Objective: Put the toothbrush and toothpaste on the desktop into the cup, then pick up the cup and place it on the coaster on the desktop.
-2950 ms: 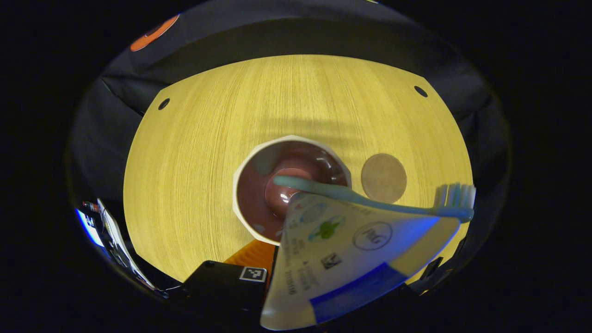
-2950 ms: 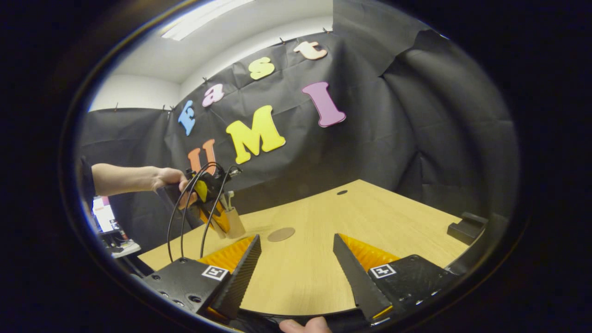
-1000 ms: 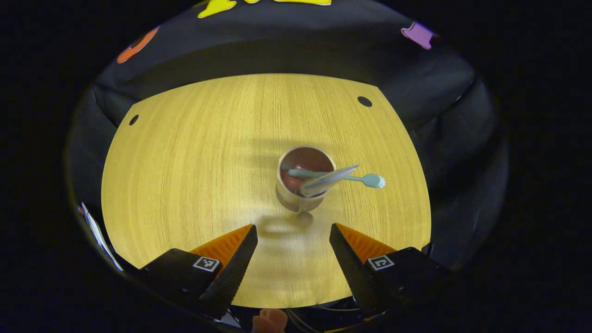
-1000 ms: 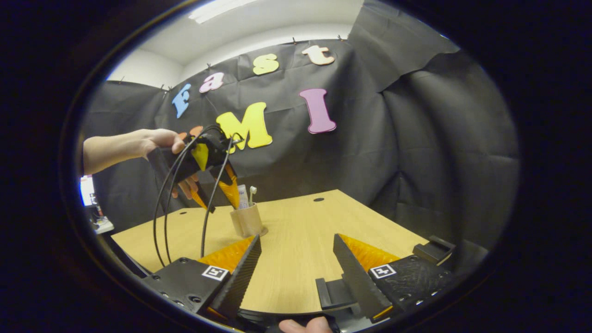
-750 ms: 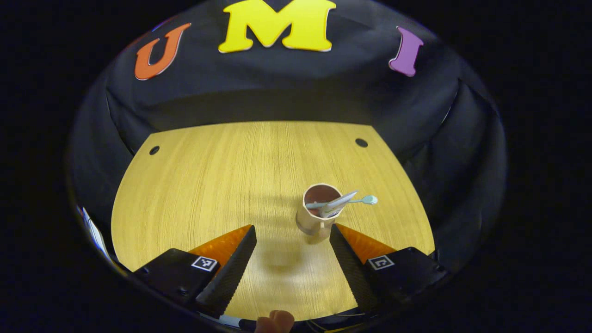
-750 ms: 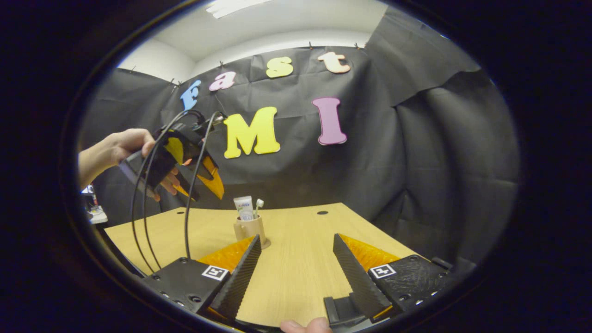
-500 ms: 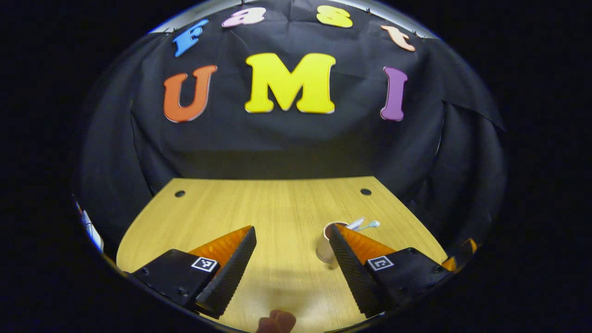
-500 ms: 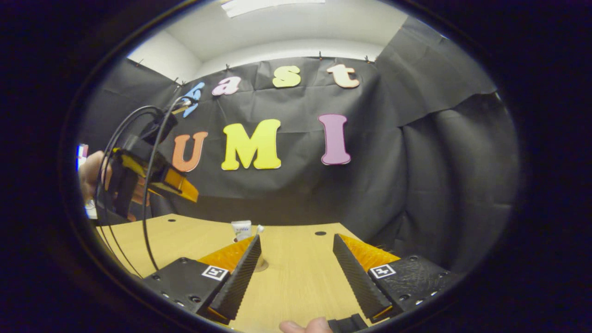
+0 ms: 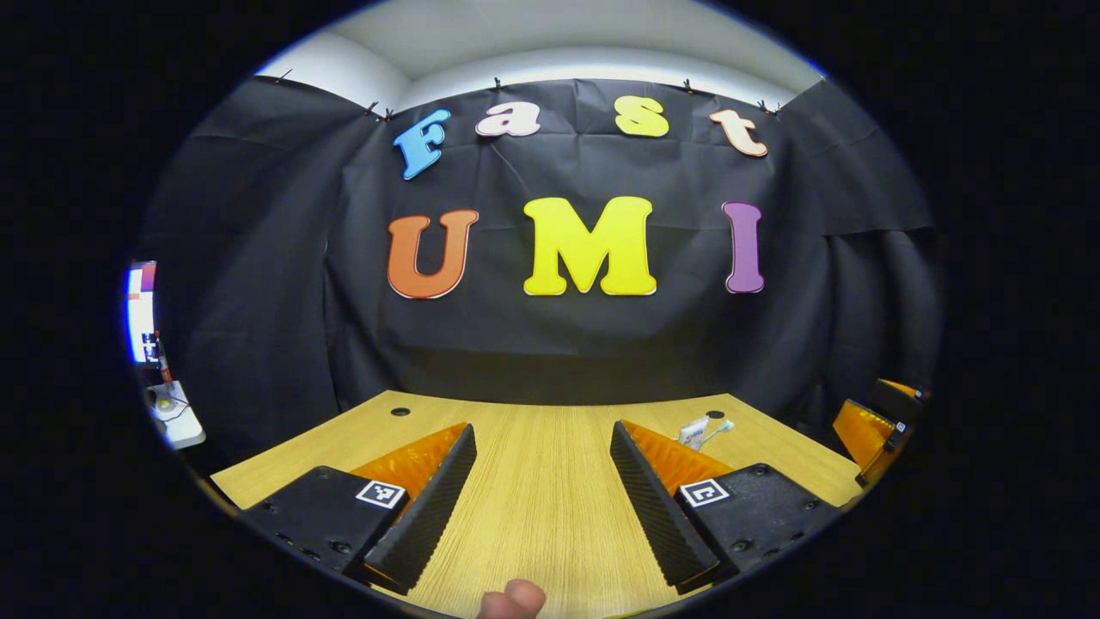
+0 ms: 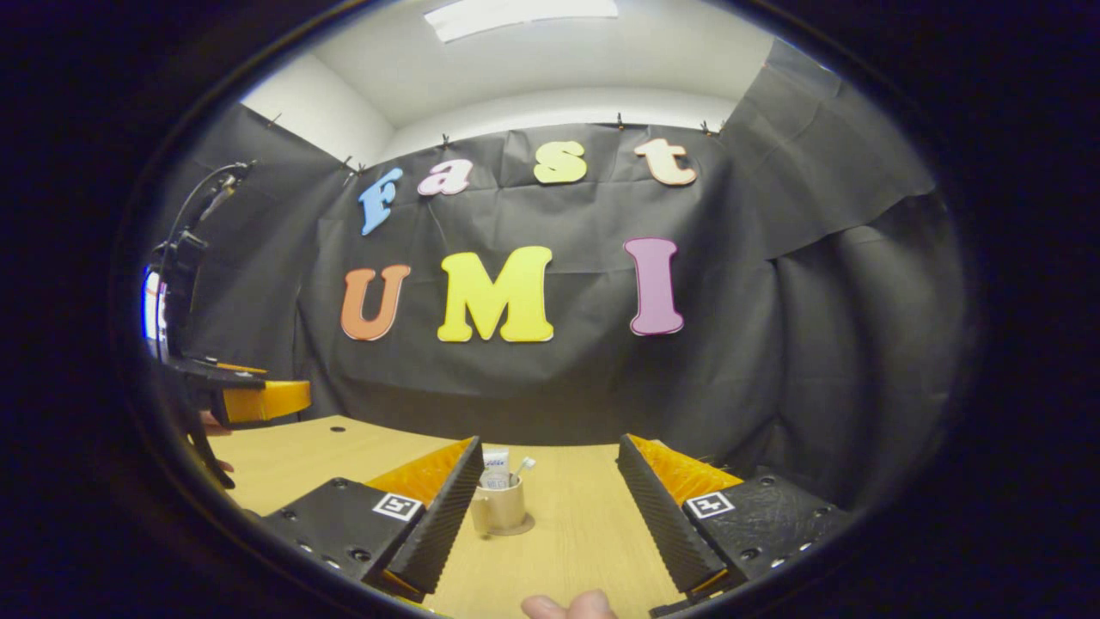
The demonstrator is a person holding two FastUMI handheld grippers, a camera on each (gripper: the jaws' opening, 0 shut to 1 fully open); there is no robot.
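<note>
The beige cup (image 10: 501,509) stands upright on the round brown coaster (image 10: 518,528) on the wooden desk (image 10: 584,516). The toothpaste tube (image 10: 494,468) and the toothbrush (image 10: 522,467) stick up out of it. My right gripper (image 10: 548,451) is open, level and short of the cup, touching nothing. My left gripper (image 9: 541,430) is open and empty over the desk (image 9: 533,481). Past its right finger peek the toothpaste (image 9: 692,427) and the toothbrush head (image 9: 720,425); that finger hides the cup. The left gripper (image 10: 249,400) hovers at the desk's left.
The right gripper (image 9: 870,428) shows at the desk's right edge in the left gripper view. Two cable holes (image 9: 400,411) (image 9: 715,414) sit near the desk's back edge. A lit screen (image 9: 142,314) and a white stand (image 9: 176,414) lie off to the left. The black cloth wall closes the back.
The toothpaste left my left gripper and stayed in the cup, which now stands on the coaster. My left gripper opened, drew back to the left and levelled. My right gripper turned toward the cup.
</note>
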